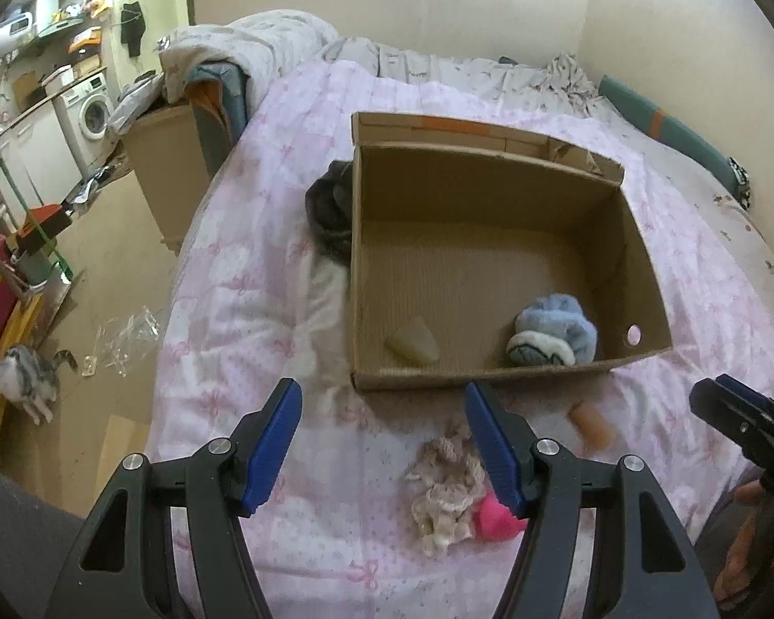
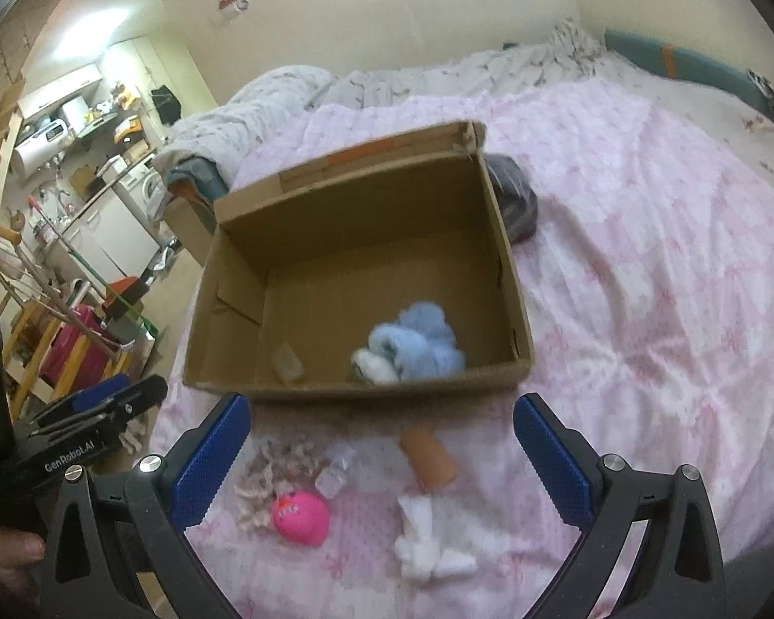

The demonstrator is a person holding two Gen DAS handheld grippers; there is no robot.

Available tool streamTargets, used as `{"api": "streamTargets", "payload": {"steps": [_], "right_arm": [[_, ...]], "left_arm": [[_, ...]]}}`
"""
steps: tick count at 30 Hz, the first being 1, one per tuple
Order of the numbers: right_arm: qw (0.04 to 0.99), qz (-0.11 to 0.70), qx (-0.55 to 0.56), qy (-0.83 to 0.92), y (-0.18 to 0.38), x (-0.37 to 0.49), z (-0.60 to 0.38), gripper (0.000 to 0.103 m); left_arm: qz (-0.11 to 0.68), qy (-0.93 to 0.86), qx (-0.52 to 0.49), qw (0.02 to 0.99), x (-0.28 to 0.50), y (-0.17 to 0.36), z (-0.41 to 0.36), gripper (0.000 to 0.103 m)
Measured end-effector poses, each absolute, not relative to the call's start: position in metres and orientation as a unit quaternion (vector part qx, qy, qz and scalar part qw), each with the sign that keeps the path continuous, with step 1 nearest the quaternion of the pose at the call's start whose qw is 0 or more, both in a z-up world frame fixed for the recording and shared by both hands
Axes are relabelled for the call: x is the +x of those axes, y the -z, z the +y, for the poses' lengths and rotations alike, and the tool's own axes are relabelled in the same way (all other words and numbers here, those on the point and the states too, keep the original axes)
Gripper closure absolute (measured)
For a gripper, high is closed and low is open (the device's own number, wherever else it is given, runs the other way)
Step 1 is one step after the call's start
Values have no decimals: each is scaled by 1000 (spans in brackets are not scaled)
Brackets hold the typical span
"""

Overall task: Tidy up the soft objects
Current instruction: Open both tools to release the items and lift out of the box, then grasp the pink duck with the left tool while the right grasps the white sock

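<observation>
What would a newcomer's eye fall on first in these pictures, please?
Probably the open cardboard box in the middle of the pink bedspread, with a fluffy blue sock bundle lying in its near corner. Next, the bright pink ball on the bedspread in front of the box, beside a beige scrunchie. Both the left gripper and the right gripper have open, empty jaws.
</observation>
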State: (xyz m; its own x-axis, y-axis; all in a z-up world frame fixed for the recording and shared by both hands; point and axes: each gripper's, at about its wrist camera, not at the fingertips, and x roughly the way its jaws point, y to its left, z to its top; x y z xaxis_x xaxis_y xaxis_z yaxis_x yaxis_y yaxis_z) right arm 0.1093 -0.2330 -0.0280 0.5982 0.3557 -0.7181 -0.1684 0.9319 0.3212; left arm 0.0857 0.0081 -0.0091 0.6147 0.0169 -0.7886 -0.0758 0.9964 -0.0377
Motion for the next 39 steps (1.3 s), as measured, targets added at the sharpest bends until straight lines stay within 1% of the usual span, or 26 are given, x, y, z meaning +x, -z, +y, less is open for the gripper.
{"api": "streamTargets", "payload": {"steps": [4,8,10,18,21,24,27,29,30,31,33,39], "right_arm": [[879,441,120,-138,36,107,-240,0],[862,469,140,-133,47,113,-247,0],[858,476,145,-127,51,115,-249,0],[844,501,153,-113,65,124,-249,0],[838,511,154,-112,69,125,-249,0],[837,514,155,-110,70,125,-250,0],[837,513,155,-108,69,122,-253,0],[837,514,156,-104,69,121,-256,0],[836,515,158,-102,69,121,-257,0],[835,516,161,-100,70,121,-259,0],[833,520,163,-93,72,122,-260,0],[828,532,150,-90,78,125,-255,0]], "left_arm": [[472,-25,-51,880,84,28,10,40],[518,20,-72,852,87,49,1,40],[532,50,-58,843,87,57,-14,40],[543,123,33,830,71,76,-72,40],[542,127,50,829,70,82,-83,41],[549,130,39,825,73,87,-89,42],[555,130,47,820,80,95,-94,55],[559,122,52,818,84,101,-96,60],[561,119,53,817,86,104,-97,68],[563,117,55,816,86,106,-98,74],[561,119,48,818,86,105,-97,78],[542,128,3,830,83,81,-81,78]]}}
